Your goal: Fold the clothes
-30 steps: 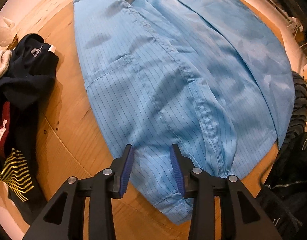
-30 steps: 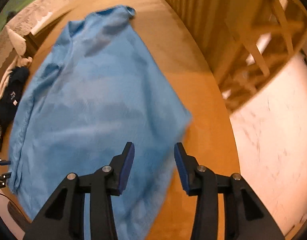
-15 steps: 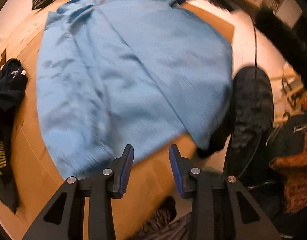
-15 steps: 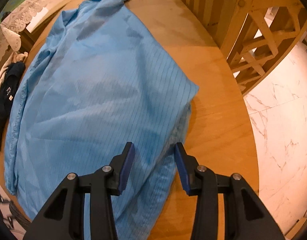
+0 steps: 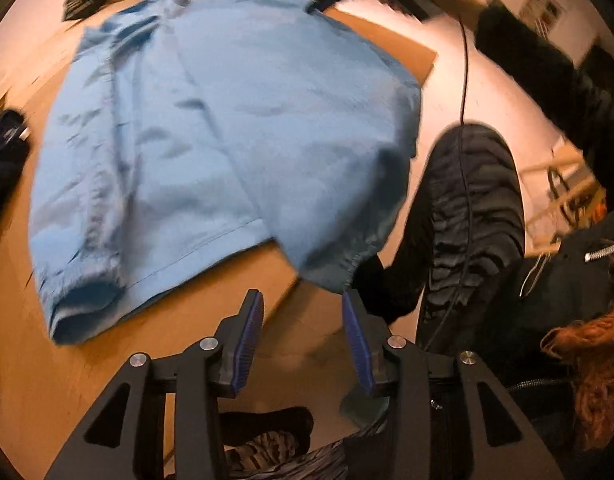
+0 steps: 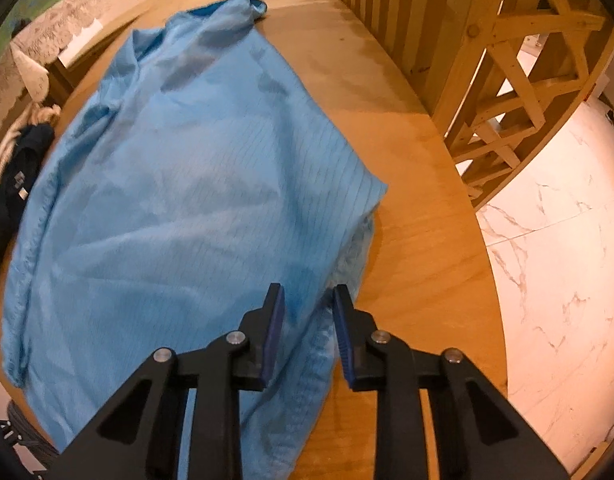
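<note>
Right now the left gripper (image 5: pixel 301 320) hangs with its jaws apart and nothing between them, over bare wood just short of the hem of the blue shirt (image 5: pixel 227 120), which fills its view from ten to one o'clock. Over to the right gripper (image 6: pixel 309 320): jaws also spread, holding nothing, poised above the shirt's edge, with cloth running from twelve round to seven o'clock. The shirt lies flat on the wooden table (image 6: pixel 419 240), one side seemingly laid over the body, a cuff drooping off the near edge; I'd call this an early fold, with the lengthwise folds left to do. Outward now: dark clothes (image 6: pixel 15 184) piled at nine o'clock, wooden slats (image 6: pixel 387 8) at one, marble floor (image 6: pixel 555 260) at three.
</note>
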The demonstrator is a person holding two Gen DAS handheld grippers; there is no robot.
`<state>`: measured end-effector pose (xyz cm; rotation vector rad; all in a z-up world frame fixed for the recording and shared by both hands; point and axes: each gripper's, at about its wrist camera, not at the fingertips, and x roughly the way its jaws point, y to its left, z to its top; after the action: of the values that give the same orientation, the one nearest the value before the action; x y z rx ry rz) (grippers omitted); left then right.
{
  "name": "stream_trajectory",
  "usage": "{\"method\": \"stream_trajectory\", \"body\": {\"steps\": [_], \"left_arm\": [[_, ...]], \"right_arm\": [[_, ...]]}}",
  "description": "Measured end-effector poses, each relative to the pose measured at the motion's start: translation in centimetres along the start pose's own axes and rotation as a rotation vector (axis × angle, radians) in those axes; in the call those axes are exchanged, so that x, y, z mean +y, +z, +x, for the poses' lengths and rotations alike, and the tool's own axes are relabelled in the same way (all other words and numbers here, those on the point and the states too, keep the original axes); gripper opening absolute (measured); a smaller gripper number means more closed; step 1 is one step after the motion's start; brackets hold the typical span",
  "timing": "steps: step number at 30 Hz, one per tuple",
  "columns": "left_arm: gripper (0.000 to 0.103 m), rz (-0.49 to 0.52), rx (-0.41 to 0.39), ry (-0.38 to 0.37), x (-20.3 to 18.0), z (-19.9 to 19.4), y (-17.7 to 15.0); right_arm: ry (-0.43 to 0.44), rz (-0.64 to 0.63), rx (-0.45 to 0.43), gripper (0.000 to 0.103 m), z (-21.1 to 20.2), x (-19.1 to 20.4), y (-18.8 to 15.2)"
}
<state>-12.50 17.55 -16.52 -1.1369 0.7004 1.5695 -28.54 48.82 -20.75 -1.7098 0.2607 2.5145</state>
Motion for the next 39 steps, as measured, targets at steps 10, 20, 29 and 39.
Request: {"method": "stream_trajectory", "body": {"steps": [10, 20, 29, 39], "left_arm": [[0.045, -0.153, -0.02, -0.081, 2.3, 0.0, 0.7], [0.05, -0.167, 0.026, -0.088, -2.7, 2.4, 0.0], [0.05, -0.259, 0.114, -0.054, -2.8, 7.1, -0.6], [0.04, -0.344, 0.048, -0.076, -1.6, 7.4, -0.2]], "right_arm": [[-0.014, -0.023, 0.036, 0.032, 1.3, 1.1, 0.4], [-0.014, -0.057, 0.037, 0.032, 1.0, 1.4, 0.5], [-0.007, -0.076, 0.032, 0.032, 0.9, 1.6, 0.3], [0.015, -0.083, 0.034, 0.032, 1.1, 1.5, 0.4]]}}
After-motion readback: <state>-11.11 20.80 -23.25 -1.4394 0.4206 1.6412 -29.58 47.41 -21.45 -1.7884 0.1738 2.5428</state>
